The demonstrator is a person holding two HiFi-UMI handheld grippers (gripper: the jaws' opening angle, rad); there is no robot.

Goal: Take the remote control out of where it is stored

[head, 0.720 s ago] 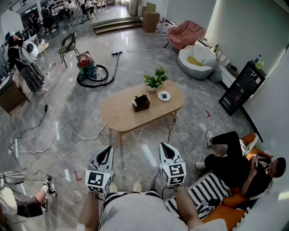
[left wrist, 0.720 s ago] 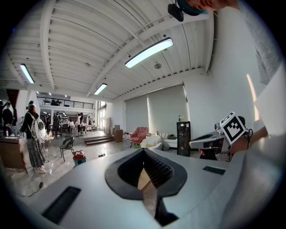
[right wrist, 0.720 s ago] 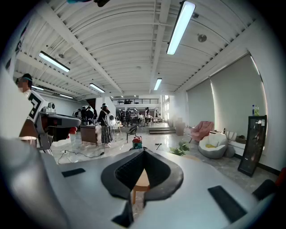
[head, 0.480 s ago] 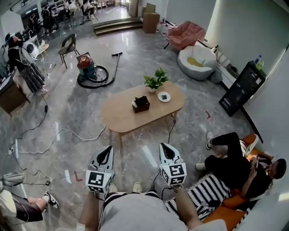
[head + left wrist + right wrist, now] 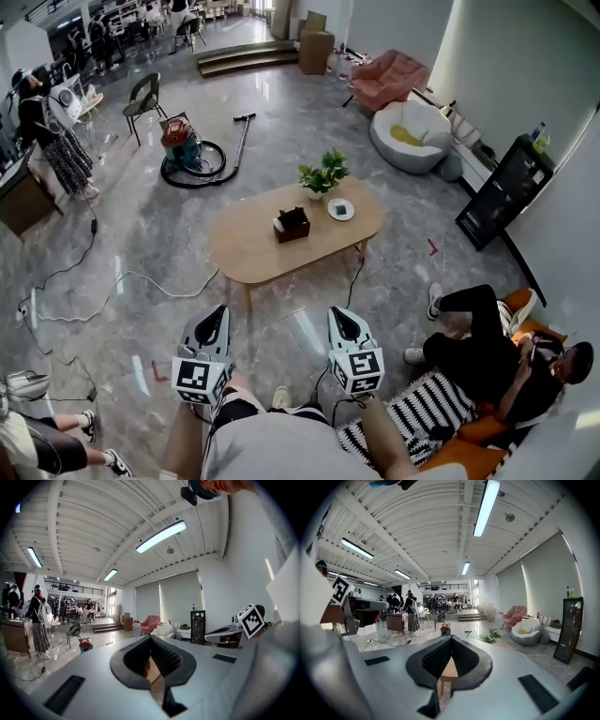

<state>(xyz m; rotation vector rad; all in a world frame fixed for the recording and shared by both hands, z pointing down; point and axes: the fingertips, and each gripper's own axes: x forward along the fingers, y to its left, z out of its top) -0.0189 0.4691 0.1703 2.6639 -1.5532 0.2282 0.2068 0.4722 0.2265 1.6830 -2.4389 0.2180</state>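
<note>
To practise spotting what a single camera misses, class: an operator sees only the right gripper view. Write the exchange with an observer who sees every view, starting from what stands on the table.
Operator: What stands on the table?
Observer: A dark box stands near the middle of the table.
Operator: Is the left gripper free?
Observer: Yes, the left gripper is shut, with nothing between its jaws.
</note>
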